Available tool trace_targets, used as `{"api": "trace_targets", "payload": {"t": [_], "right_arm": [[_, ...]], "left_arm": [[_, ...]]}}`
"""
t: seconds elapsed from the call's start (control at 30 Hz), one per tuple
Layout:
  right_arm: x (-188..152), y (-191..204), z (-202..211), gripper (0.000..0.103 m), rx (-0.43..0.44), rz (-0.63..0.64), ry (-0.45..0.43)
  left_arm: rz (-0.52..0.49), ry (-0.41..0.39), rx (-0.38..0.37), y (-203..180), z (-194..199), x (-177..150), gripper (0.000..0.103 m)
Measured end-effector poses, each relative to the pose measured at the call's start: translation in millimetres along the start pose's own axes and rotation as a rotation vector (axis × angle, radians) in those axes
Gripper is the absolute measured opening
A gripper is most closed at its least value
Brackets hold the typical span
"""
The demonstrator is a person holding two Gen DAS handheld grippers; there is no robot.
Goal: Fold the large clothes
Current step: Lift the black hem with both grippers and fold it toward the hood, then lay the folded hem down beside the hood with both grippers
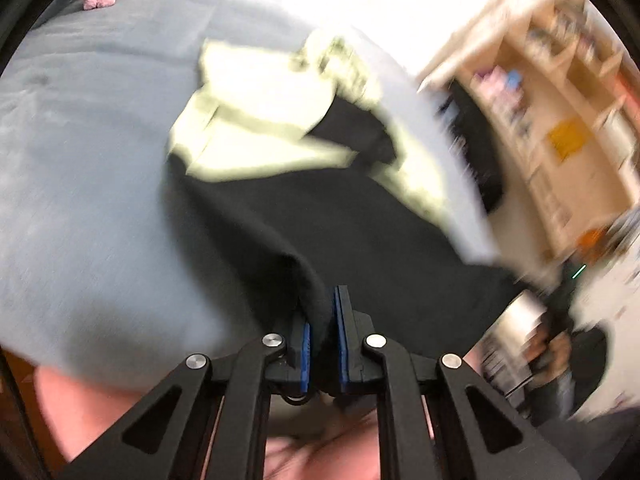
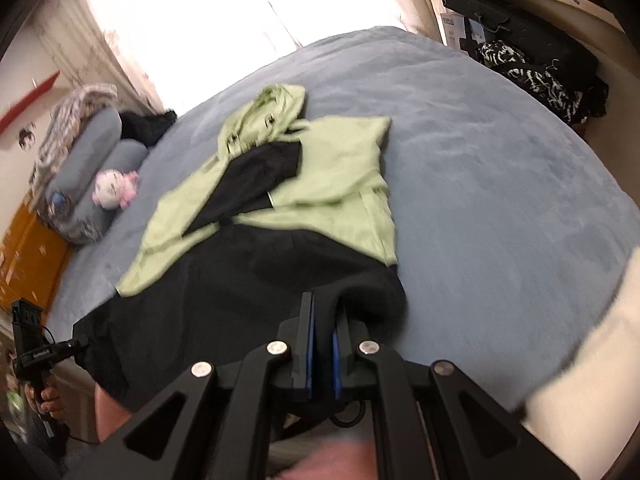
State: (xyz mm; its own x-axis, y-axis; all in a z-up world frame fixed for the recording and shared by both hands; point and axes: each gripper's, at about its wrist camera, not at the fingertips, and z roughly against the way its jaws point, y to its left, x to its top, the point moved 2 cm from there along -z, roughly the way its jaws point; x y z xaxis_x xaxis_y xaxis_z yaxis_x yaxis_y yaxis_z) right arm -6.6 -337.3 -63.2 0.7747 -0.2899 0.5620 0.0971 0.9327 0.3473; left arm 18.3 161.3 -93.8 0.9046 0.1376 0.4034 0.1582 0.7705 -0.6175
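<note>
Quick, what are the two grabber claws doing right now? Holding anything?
Left gripper: closed, pinching the hem of the black and light-green fabric garment.
Right gripper: closed, pinching the same garment's black hem.

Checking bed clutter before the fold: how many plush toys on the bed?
1. A pink-and-white plush toy lies on the blue bed against the grey pillows, far from the green-and-black garment. More could be hidden behind the pillows.
</note>
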Motion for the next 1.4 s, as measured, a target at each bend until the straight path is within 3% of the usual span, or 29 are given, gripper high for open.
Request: {"api": "trace_targets", "payload": {"t": [0.07,0.2,0.4,0.47,0.5,0.53,0.6,0.67,0.93,1.17,1.4], "right_arm": [[21,3,-6,0.006,0.025,-0.020,-0.031],[79,4,-25,0.006,0.073,-0.101,-0.116],[168,-1,-82,0.006,0.085,-0.205,-0.171],[196,-5,-108,0.011,0.073,-0.219,-0.167],[207,-8,-121,0.013,0.065,-0.229,-0.161],[216,-12,-135,0.023,0.059,-0.244,-0.149],[229,-20,-161,0.039,0.028,-0.262,-0.124],[233,-28,-181,0.044,-0.004,-0.254,-0.106],[223,-53,-225,0.044,-0.079,-0.170,0.005],[233,-56,-263,0.044,-0.106,-0.105,0.072],[234,-42,-305,0.044,-0.151,-0.047,0.126]], "left_arm": [[0.039,-0.073,-0.056,-10,1,32,0.008],[0.114,-0.196,-0.061,-15,-11,97,0.008],[0.257,-0.307,0.078,22,-56,203,0.008],[0.281,-0.324,0.128,45,-69,235,0.009],[0.295,-0.318,0.151,56,-82,251,0.014],[0.305,-0.302,0.158,66,-90,261,0.019],[0.338,-0.254,0.204,86,-114,279,0.047],[0.321,-0.241,0.262,99,-122,287,0.052],[0.111,-0.108,0.401,104,-171,294,0.054],[0.032,-0.040,0.466,121,-205,304,0.054],[-0.139,0.005,0.539,115,-228,305,0.053]]}}
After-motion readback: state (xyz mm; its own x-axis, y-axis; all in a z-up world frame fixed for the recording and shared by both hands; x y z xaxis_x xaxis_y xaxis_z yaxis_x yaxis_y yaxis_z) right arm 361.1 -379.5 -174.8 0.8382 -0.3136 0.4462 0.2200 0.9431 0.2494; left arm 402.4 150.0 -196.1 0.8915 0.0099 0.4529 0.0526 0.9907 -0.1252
